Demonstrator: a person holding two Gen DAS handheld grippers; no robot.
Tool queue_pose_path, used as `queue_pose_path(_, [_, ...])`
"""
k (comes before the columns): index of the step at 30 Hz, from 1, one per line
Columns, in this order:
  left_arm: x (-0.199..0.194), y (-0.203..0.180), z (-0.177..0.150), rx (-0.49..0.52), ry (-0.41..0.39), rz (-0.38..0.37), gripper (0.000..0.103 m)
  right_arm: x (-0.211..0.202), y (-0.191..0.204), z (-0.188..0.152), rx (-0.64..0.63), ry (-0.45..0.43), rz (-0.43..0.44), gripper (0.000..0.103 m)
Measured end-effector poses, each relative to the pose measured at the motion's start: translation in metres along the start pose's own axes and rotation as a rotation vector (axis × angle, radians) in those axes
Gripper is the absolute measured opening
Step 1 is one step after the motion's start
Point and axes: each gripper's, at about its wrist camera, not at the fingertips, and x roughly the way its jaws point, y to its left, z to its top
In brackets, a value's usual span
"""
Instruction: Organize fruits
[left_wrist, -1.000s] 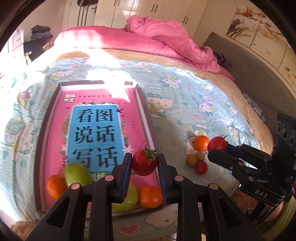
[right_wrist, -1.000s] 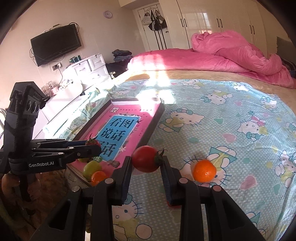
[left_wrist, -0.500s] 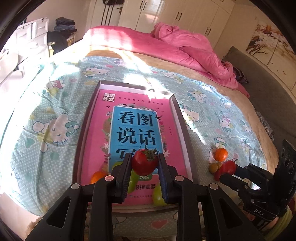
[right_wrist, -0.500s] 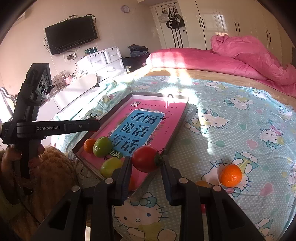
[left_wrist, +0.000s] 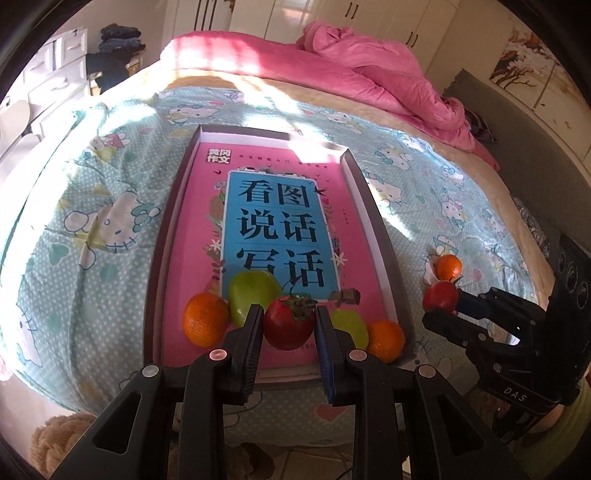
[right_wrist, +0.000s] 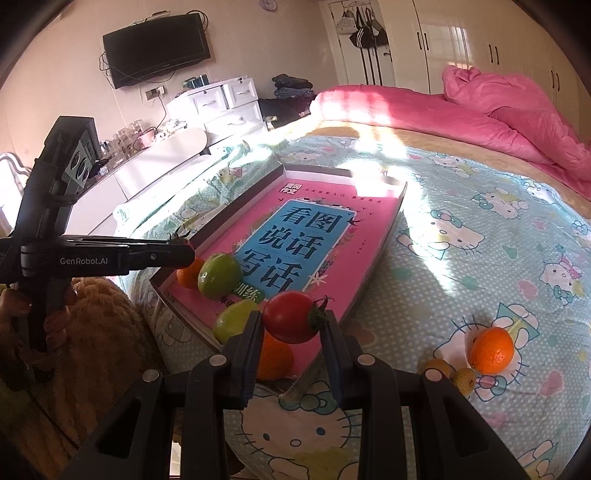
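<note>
Both grippers have drifted in over the tray's near end since a second ago, the left gripper (left_wrist: 289, 325) with jaws clamped on a red tomato (left_wrist: 286, 326), calyx up, and the right gripper (right_wrist: 291, 325) pinching a second tomato (right_wrist: 290, 316), stem toward its right jaw. The long tray (left_wrist: 384, 254), lined with a pink book, runs lengthwise away from the cameras on a cartoon-print bed (left_wrist: 92, 221); oranges and green fruit sit at its near end in a sunlit bedroom with pink quilt (right_wrist: 498, 107).
</note>
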Motion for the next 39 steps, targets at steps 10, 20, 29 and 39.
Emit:
queue_pose_path(10, [0.022,-0.012,-0.011,0.038,0.088,0.025,0.028,0.009,-0.001,-0.001,-0.01,0.019,-0.018,0.032])
queue_pose_path(20, [0.036,-0.014,-0.015,0.047,0.141,0.061,0.028,0.022,-0.001,0.004,-0.007,0.031,-0.029,0.032])
queue_pose_path(29, [0.043,-0.012,-0.015,0.032,0.168,0.064,0.028,0.033,0.0,0.009,-0.011,0.041,-0.043,0.032])
queue_pose_path(39, [0.047,-0.014,-0.015,0.031,0.179,0.057,0.028,0.055,0.0,0.017,-0.027,0.086,-0.06,0.032])
